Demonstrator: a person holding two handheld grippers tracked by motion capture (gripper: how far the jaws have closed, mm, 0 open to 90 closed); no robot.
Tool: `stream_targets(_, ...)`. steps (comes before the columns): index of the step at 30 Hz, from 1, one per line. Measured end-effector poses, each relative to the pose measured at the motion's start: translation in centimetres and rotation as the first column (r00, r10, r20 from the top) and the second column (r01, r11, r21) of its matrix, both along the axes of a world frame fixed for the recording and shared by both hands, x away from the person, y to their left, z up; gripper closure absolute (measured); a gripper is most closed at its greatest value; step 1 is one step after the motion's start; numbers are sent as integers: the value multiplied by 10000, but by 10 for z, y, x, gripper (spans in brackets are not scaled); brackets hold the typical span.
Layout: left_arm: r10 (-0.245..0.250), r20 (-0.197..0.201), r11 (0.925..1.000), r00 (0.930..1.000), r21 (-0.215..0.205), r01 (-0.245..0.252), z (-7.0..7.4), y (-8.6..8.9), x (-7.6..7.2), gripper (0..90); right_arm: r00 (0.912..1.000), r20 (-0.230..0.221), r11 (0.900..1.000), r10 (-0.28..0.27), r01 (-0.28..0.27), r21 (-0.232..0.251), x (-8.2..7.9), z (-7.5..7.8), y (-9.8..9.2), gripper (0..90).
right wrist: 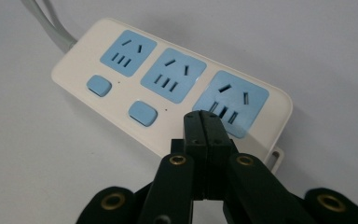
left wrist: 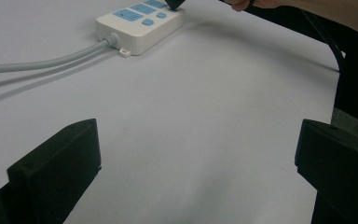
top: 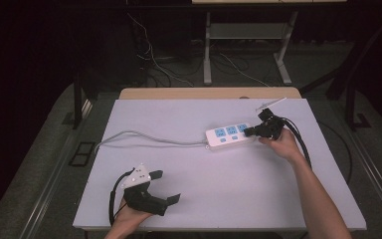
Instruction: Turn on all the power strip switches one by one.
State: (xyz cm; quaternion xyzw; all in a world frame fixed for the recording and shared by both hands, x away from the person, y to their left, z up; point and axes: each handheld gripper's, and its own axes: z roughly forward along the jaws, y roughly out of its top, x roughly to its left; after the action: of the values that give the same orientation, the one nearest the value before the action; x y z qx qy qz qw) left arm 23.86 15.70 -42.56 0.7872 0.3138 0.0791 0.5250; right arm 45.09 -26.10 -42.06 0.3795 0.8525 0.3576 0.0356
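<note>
A white power strip (top: 229, 135) with three blue sockets lies right of the table's middle, and its grey cable (top: 144, 137) runs off to the left. My right gripper (top: 249, 131) is shut with nothing between its jaws. In the right gripper view its closed tips (right wrist: 204, 122) rest over the power strip (right wrist: 168, 74) by the third socket, in line with two blue buttons (right wrist: 142, 113). My left gripper (top: 166, 186) lies open at the front left, holding nothing. The left gripper view has that gripper (left wrist: 198, 144) pointing across bare table toward the strip (left wrist: 140, 21).
The white table top (top: 214, 199) stretches between the two hands. A wooden edge (top: 209, 93) runs along the back. Behind it, on the floor, stand a desk frame (top: 208, 55) and loose cables (top: 154, 59). The right gripper's black cable (top: 303, 147) trails beside the forearm.
</note>
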Motion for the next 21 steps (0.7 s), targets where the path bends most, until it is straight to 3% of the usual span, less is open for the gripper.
stream_targets(4, -12, -15, 10000, 10000, 20, 12, 0, 0, 0, 0, 10000, -10, 9997, -60, 60, -247, -2, 2, -1, 900)
stream_targets(9, -14, -13, 10000, 10000, 18, 14, 0, 0, 0, 0, 10000, 28, 9998, -32, 32, -189, -3, 8, -2, 900)
stream_targets(21, -24, -12, 10000, 10000, 4, 24, 0, -1, -1, 0, 9989, 247, 9991, 401, -398, -123, -8, 39, 8, 900)
